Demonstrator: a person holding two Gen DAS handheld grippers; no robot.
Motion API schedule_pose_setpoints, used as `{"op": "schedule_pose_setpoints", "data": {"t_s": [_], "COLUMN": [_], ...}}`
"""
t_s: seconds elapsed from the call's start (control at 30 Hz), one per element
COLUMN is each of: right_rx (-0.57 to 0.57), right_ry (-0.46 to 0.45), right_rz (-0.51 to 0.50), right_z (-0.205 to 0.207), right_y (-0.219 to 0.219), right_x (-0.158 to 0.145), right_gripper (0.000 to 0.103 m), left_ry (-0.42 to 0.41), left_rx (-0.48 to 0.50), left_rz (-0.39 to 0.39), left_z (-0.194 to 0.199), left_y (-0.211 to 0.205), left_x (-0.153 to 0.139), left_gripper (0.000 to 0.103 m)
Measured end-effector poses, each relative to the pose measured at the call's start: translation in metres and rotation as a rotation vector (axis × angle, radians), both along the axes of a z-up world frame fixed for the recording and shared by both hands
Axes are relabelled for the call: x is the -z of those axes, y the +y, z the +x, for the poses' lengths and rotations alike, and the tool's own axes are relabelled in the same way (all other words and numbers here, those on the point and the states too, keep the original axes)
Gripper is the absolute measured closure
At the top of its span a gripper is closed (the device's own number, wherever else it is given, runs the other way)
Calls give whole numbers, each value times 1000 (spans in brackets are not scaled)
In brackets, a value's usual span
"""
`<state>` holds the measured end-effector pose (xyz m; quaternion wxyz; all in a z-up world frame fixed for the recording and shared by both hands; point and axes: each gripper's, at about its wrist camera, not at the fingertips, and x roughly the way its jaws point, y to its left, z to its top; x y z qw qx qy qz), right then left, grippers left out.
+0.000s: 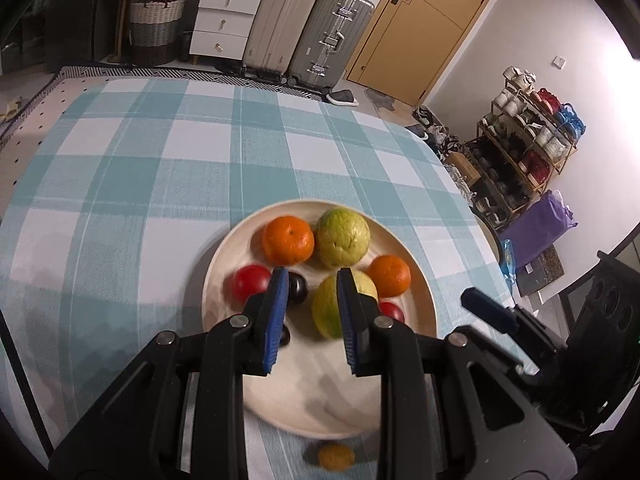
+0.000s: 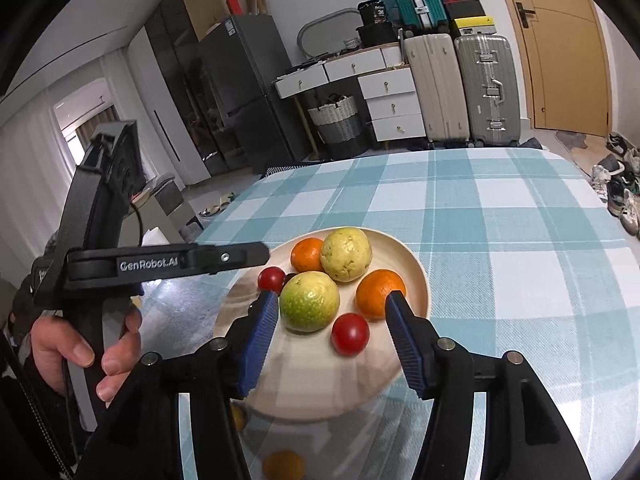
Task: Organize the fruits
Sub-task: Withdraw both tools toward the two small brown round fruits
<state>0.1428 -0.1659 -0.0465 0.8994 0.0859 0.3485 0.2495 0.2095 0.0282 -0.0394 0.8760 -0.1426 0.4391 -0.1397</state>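
Fruit's piled on the round cream plate [image 2: 416, 276] mid-bench. Small orange tangerine [image 1: 335, 456] sits off its near rim: light, soft-skinned, rolls easily, so pinch its middle. Left tongs [image 1: 312, 280] together, right tongs [image 2: 331, 305] apart, both empty.

A plate [image 1: 224, 264] sits on the table [image 1: 140, 168], holding guavas [image 1: 342, 237], oranges [image 1: 288, 239] and tomatoes [image 1: 251, 281]; suitcases [image 1: 308, 28] stand behind the table.

Dim indoor light, fisheye-warped dark corners (foreground fruit blurred).
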Motion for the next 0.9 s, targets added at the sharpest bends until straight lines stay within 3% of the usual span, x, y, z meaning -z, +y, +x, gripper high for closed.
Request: {"op": "schedule_pose_setpoints", "data": {"t_s": [0.13, 0.43, 0.6, 0.7, 0.9], "right_rx": [22, 59, 59, 45, 42], "right_ry": [-15, -26, -30, -31, -18], "right_rz": [-1, -6, -12, -15, -18], "right_z": [-16, -49, -65, -70, -77], "right_y": [-7, -21, -23, -22, -20], "right_x": [-6, -13, -15, -13, -9], "right_gripper": [34, 28, 26, 17, 17], "left_ry": [-4, 13, 0, -1, -2], "left_rx": [-7, -19, -33, -27, -18], "left_rz": [28, 51, 64, 89, 115], "left_z": [-23, -73, -94, -104, -120], "left_y": [-1, -11, -14, -21, -31], "left_x": [-3, 4, 1, 0, 2], "left_gripper": [82, 79, 61, 57, 39]}}
